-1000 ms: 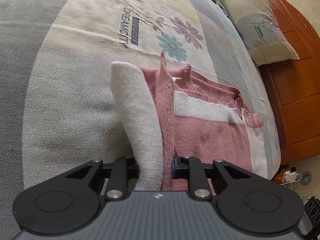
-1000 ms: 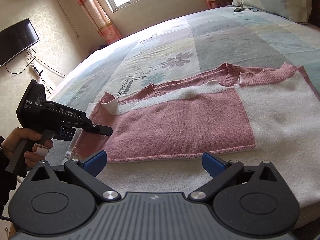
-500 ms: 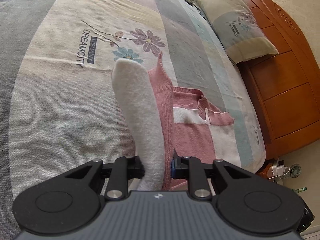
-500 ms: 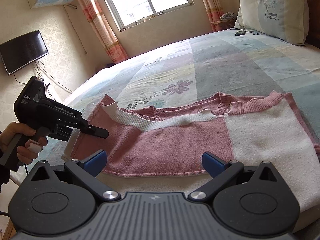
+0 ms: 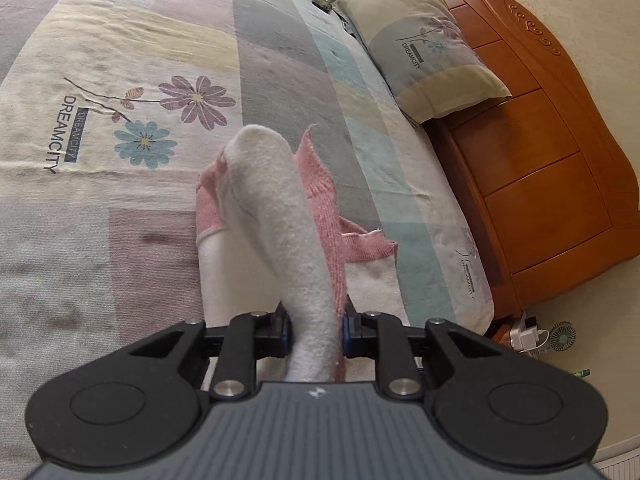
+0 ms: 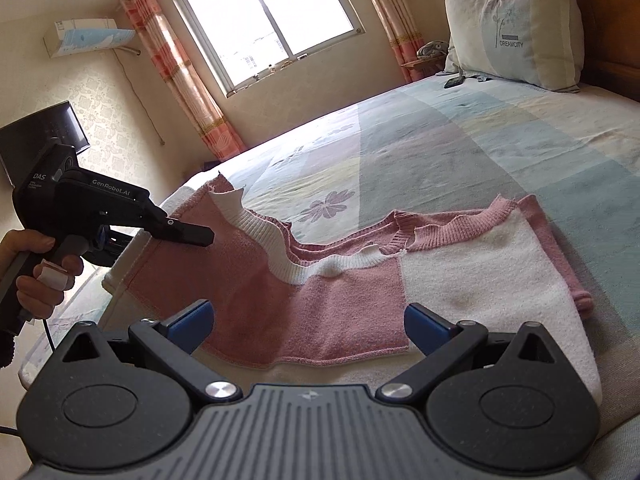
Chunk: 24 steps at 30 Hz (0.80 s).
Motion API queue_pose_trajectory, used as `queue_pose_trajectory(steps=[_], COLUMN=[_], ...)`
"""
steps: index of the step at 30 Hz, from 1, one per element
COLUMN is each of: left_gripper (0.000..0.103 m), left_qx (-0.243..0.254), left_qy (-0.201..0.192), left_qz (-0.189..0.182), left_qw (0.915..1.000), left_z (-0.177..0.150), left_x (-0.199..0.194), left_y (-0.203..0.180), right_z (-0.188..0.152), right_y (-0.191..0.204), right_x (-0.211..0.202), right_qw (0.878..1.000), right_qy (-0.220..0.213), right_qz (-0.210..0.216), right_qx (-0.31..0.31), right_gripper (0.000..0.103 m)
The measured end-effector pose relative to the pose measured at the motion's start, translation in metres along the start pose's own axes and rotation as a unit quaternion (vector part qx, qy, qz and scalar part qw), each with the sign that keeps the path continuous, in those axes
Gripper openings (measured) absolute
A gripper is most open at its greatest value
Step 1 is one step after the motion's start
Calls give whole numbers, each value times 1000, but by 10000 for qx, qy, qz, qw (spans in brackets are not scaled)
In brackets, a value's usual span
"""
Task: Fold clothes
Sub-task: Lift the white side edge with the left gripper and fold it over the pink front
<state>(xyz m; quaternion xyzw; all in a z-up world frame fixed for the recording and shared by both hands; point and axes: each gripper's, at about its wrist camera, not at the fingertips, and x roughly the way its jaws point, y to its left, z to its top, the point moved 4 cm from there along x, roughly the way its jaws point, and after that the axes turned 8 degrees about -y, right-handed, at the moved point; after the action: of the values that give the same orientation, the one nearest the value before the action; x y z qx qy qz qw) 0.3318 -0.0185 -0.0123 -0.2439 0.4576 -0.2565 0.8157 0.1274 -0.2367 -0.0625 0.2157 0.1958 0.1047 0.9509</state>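
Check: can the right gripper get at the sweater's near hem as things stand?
Probably yes. The right gripper hangs with its jaws open just over the sweater, nothing between. The left gripper clamps the far side, clear of that path.

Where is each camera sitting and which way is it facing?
Left wrist view: sits on the left claw, looking along the patchwork floral bedspread towards the wooden headboard; its fingers, shut on the pink and white knitted sweater, show.
Right wrist view: sits on the open right claw, low at the bed edge, facing the window; a hand holding the left claw shows.
Shared: sweater, bedspread, and a pale printed pillow.
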Motion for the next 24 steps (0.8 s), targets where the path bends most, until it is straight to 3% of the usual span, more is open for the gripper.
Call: queue_pose_trajectory(steps=[24], left_gripper=[20], left_qx=[122], left_qy=[474], left_qz=[-145], left_qw=[9987], left_z=[-12], left_x=[120], left_y=[-98], right_z=[13], right_y=[-84], right_x=[-56], right_qw=[9940], right_qy=[-573], right_qz=[-595], right_qx=[719], right_gripper=[103])
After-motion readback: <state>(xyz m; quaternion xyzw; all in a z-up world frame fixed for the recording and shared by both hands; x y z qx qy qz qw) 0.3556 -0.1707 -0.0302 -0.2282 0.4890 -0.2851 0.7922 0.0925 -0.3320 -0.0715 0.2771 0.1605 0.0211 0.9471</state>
